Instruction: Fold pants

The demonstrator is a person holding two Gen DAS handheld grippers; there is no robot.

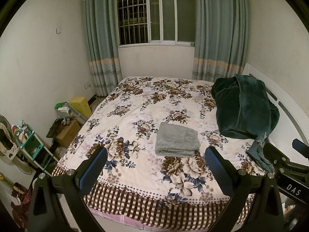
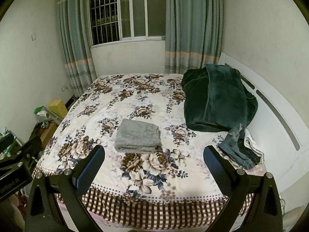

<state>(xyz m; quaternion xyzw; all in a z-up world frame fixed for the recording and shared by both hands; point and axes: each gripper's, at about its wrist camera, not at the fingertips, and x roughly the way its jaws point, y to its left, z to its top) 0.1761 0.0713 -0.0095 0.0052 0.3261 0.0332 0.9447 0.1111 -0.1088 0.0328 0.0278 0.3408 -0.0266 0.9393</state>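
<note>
A: Lying near the middle of the floral-printed bedspread (image 1: 135, 104), the folded grey fleece pants (image 1: 177, 138) form a neat rectangle, and nothing touches them

B: And the left gripper (image 1: 155, 164)?

A: It hovers above the foot of the bed, its two blue-padded fingers (image 1: 92, 171) spread wide with nothing between them; the grey pants sit beyond the tips, closer to the right-hand finger

B: The right gripper (image 2: 153, 163)?

A: It is just as wide apart and holds nothing, poised over the checked border of the bedspread, with the folded pants ahead and nearer its left-hand finger. The two grippers hang side by side; the edge of each shows in the other's view

B: What else lies on the bed?

A: A heaped dark green plush blanket (image 2: 218, 100) sits at the far right against the white headboard (image 2: 274, 112), and just in front of it a small stack of faded blue denim garments (image 2: 237, 150) with frayed edges rests on something white. The stack is well apart from the grey pants

B: Behind the bed?

A: A barred window (image 1: 154, 17) between grey-green striped curtains (image 1: 100, 38)
</note>
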